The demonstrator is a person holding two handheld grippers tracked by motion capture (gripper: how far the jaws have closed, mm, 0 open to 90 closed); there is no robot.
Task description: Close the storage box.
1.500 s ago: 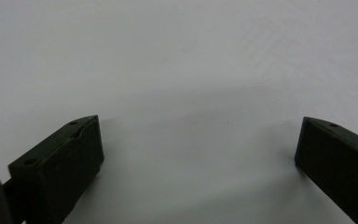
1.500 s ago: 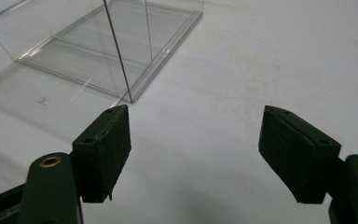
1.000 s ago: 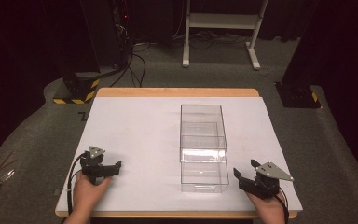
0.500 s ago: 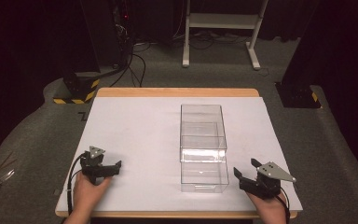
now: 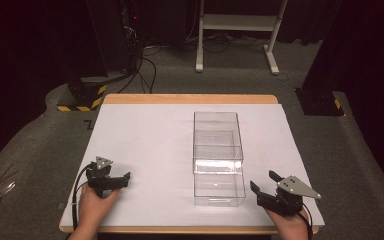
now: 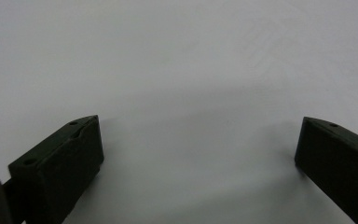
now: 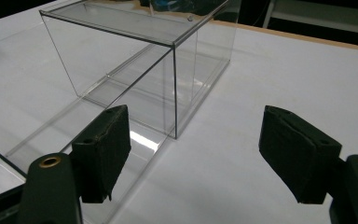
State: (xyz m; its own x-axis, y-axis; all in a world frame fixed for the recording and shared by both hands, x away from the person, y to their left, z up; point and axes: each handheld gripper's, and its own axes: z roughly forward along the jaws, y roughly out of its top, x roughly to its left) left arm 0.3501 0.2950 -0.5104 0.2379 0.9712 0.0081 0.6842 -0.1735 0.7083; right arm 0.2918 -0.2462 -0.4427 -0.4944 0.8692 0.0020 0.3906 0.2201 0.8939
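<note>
While both grippers are held low at the table's near edge, nothing is gripped.
The clear box (image 5: 218, 157) is seen mid-table, just beside the spread right gripper (image 5: 266, 182); the left gripper (image 5: 122, 180) is spread too.

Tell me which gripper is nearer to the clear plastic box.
Right. The right gripper sits just off the near right corner of the clear plastic box, jaws open toward it. The left gripper rests farther away, across bare white table to the box's left, also open.
</note>
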